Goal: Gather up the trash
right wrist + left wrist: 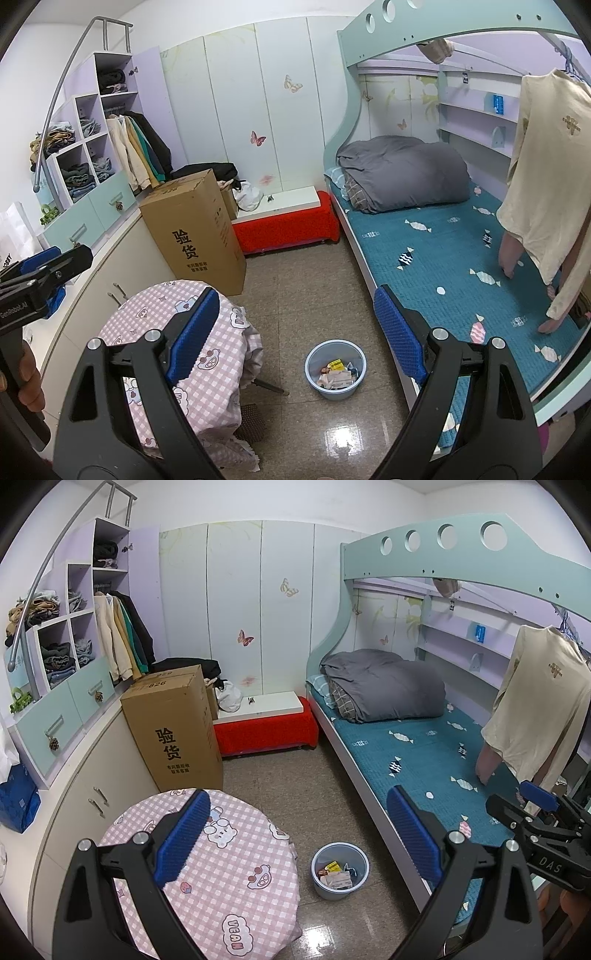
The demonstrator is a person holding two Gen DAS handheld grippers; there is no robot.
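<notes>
Left gripper (299, 825) gapes wide at lower centre; below it sits a bin (340, 870) holding trash (337, 877).

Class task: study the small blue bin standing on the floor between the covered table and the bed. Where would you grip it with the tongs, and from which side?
Grip the blue bin by its thin upper rim, coming from above with one finger inside and one outside. It stands upright with its mouth open, and its round body looks too wide to span. The near rim looks best: the trash lies low inside, so it should not block a finger.

Box (173, 723): "验货", "826"; tablecloth (229, 886): "YEAH".
</notes>
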